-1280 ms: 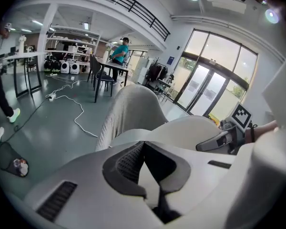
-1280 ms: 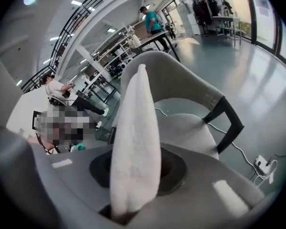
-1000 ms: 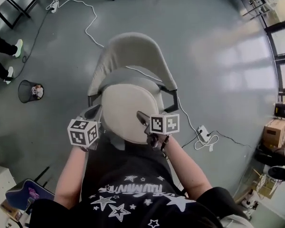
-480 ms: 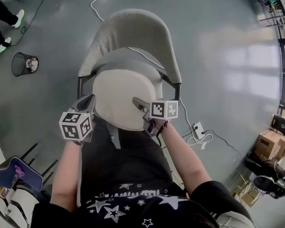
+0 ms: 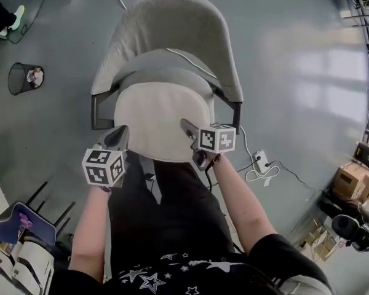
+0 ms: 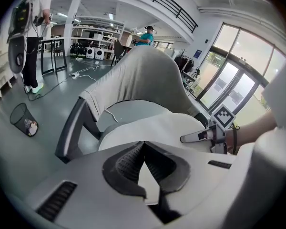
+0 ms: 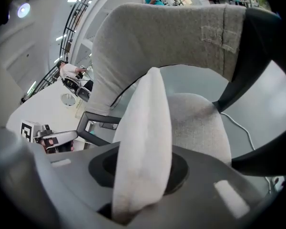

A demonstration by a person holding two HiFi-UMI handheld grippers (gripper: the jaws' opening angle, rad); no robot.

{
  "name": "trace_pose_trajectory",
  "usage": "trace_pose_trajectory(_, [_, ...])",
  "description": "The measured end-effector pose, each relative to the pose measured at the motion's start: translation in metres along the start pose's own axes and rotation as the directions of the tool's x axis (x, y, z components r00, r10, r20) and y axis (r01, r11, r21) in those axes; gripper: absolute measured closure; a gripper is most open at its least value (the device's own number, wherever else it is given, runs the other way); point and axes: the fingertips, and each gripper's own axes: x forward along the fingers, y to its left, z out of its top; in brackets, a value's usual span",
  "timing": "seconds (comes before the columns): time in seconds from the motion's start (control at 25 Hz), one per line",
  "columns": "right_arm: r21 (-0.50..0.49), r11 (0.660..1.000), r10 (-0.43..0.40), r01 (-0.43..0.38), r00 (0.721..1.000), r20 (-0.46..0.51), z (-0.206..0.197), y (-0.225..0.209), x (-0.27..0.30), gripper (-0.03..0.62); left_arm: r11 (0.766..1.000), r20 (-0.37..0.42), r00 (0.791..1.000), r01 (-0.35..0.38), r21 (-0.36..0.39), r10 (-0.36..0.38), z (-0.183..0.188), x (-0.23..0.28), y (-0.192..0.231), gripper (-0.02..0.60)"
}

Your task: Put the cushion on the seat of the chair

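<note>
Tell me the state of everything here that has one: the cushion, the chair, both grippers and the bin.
cushion: held flat over the chair seat by its near edge.
chair: upright, unoccupied.
left gripper: shut on the cushion.
right gripper: clamped on the cushion, jaws just eased open slightly.
bin: upright on the floor, something inside.

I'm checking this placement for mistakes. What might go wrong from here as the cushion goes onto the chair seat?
A white cable lies across the seat; the cushion could trap it and sit uneven. The jaws of the right gripper have just been opening slightly on the cushion's edge, so that side might slip early.
</note>
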Motion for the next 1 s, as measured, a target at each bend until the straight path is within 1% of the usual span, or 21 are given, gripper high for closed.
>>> trace_pose_trajectory(0.12, [-0.013, 1.000, -0.025, 0.025, 1.000, 0.012, -0.004, -0.018, 0.010, 0.485, 1.000, -0.025, 1.000, 0.010, 0.020, -0.010, -0.009, 0.010, -0.001, 0.572])
trace_pose_trajectory(0.36, [-0.069, 0.994, -0.085, 0.086, 0.996, 0.022, -0.012, -0.057, 0.026, 0.425, 0.998, -0.063, 0.997, 0.056, 0.028, -0.055, -0.026, 0.033, -0.010, 0.572])
trace_pose_trajectory(0.48, [-0.099, 0.986, -0.130, 0.134, 0.991, 0.041, -0.011, -0.070, 0.030, 0.364, 0.997, -0.089, 0.994, 0.068, 0.034, -0.065, -0.035, 0.041, -0.013, 0.572])
trace_pose_trajectory(0.56, [-0.083, 0.987, -0.137, 0.140, 0.990, 0.043, -0.011, -0.077, 0.032, 0.317, 0.996, -0.104, 0.992, 0.074, 0.042, -0.069, -0.037, 0.046, -0.014, 0.572])
trace_pose_trajectory(0.72, [-0.021, 0.992, -0.121, 0.122, 0.992, 0.036, -0.014, -0.087, 0.034, 0.264, 0.994, -0.114, 0.989, 0.098, 0.048, -0.092, -0.037, 0.052, -0.018, 0.572])
trace_pose_trajectory(0.92, [0.006, 0.993, -0.119, 0.119, 0.992, 0.046, -0.016, -0.087, 0.031, 0.244, 0.991, -0.122, 0.986, 0.121, 0.060, -0.113, -0.033, 0.056, -0.022, 0.572])
trace_pose_trajectory(1.0, [0.014, 0.991, -0.136, 0.135, 0.989, 0.063, -0.017, -0.088, 0.027, 0.212, 0.990, -0.122, 0.985, 0.128, 0.062, -0.119, -0.031, 0.056, -0.022, 0.572])
